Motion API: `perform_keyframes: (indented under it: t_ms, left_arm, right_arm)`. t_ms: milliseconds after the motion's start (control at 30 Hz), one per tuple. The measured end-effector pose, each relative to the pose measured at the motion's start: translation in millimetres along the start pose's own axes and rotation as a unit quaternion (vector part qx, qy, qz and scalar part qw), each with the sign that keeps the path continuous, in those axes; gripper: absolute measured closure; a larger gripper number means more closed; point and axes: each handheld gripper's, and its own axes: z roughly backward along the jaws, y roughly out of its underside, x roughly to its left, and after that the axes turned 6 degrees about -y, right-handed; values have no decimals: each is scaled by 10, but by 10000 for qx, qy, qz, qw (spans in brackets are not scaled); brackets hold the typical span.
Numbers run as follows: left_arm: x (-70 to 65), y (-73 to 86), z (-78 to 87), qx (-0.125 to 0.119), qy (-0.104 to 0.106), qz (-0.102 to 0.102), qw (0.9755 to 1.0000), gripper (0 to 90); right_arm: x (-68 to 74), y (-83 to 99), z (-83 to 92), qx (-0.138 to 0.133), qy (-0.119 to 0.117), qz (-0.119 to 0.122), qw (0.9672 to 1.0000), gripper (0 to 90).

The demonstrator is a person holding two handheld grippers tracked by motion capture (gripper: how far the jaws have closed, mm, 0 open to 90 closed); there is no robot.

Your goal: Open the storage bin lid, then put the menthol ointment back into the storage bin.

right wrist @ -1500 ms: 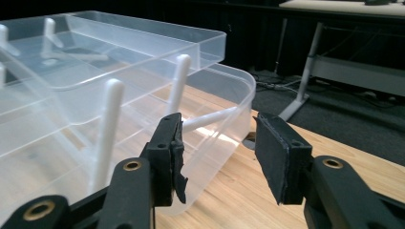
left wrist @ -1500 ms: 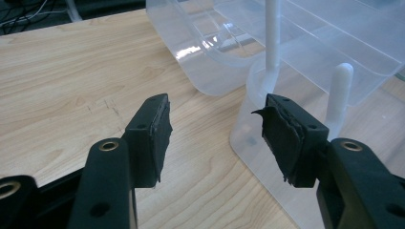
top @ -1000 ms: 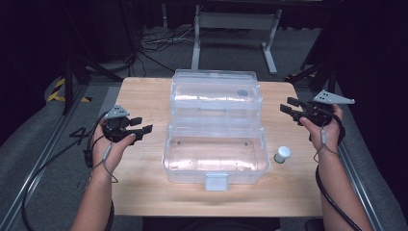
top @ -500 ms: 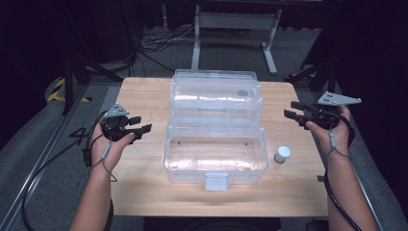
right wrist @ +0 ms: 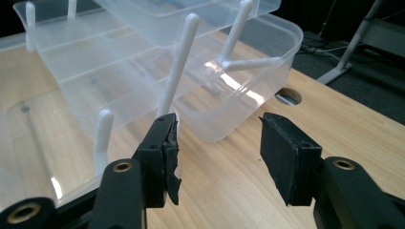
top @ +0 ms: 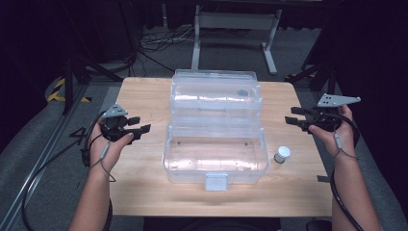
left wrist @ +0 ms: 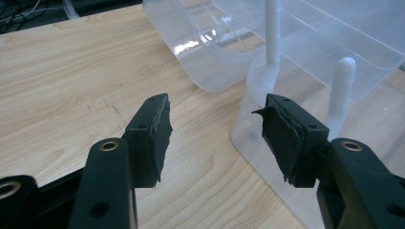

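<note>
A clear plastic tiered box (top: 215,130) stands open in the middle of the wooden table (top: 144,96), its trays stepped back on white arms (right wrist: 176,62). A small white-capped bottle (top: 282,154) stands on the table right of the box. My left gripper (top: 137,124) hovers left of the box, open with nothing between its jaws; its own view looks at the box's left end (left wrist: 286,57). My right gripper (top: 294,115) is held right of the box, open and empty, facing the box's right end (right wrist: 229,95).
A round cable hole (right wrist: 288,97) sits in the table near the box's far right corner. A grey metal stand (top: 231,29) and loose cables (top: 159,38) lie on the floor beyond the table. Bare wood lies on both sides of the box.
My right gripper has drifted a little lower and farther right, away from the box. The left gripper has stayed where it was.
</note>
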Motion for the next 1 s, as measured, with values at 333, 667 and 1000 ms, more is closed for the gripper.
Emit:
perform_keyframes:
  t_ms: [333, 667, 1000]
  left_arm:
    - [3, 12, -17, 31, 21, 19, 10000, 438]
    - [8, 22, -9, 20, 16, 54, 10000, 437]
    - [11, 29, 4, 37, 15, 51, 10000, 438]
  right_arm:
    - [21, 0, 35, 301, -119, 126, 9994, 468]
    - [12, 33, 110, 563, -279, 150, 9979, 468]
    - [1, 89, 43, 940, -455, 184, 9944, 467]
